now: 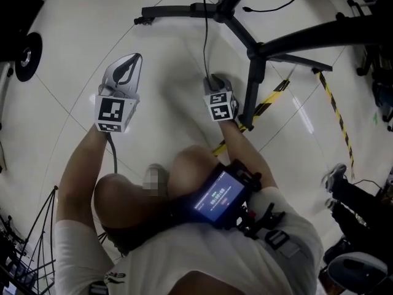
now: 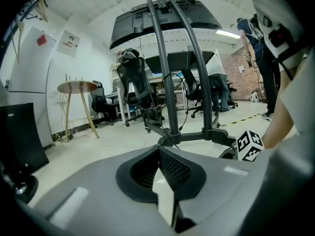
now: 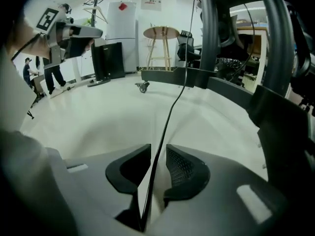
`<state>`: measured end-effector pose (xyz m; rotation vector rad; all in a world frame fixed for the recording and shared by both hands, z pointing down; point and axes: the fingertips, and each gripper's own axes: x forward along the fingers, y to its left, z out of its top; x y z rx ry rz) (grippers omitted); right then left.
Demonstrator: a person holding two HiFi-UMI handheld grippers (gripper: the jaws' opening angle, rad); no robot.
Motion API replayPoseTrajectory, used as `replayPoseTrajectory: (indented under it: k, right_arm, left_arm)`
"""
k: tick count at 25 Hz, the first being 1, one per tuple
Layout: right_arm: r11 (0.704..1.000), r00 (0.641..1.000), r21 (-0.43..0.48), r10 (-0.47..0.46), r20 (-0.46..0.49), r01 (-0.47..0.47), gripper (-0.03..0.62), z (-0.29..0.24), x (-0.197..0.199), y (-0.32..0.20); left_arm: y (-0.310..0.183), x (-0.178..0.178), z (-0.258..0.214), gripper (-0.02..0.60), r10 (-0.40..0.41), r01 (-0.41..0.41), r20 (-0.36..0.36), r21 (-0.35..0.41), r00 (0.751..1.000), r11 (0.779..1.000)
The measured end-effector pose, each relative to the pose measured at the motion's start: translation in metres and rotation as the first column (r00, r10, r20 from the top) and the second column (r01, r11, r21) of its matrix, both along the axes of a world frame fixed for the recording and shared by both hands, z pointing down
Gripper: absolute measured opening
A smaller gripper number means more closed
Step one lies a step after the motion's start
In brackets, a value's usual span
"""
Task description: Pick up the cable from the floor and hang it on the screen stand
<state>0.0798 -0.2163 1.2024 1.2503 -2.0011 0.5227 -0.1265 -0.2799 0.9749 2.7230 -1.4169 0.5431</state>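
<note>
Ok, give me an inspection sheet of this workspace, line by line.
Surface: pale glossy floor, yellow-black tape across it.
Job's things: black cable rising straight from the right gripper beside the screen stand.
Clutter: black disc at the left edge.
Grippers: left gripper shut, empty; right gripper shut on cable.
Cables: dark lead along the left forearm.
Surroundings: round wooden table, office chairs, people standing.

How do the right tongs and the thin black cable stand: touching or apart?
Touching. The right gripper view shows the cable running between the right tongs, whose pads pinch it from both sides.
</note>
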Motion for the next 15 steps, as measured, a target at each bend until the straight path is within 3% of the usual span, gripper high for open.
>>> replayPoseTrajectory:
  k: [7,8,15]
  right_arm:
    - [0.995,0.998,-0.093,0.028,-0.059,-0.033,0.089,0.024,0.000,-0.004]
    - [0.995,0.998,-0.095,0.032,-0.062,-0.037,0.057,0.025,0.000,-0.003]
    - [0.997,0.998,-0.072,0.031,-0.054,-0.035,0.031,0.008,0.000,-0.001]
  left_arm:
    - [0.009,-0.020,-0.004,0.003,-0.023,0.023,0.015,-0.007,1.000,1.000]
    - [0.010,-0.021,-0.004,0.003,-0.023,0.023,0.017,-0.007,1.000,1.000]
    - [0.012,-0.010,-0.007,0.003,0.020,-0.020,0.024,0.020,1.000,1.000]
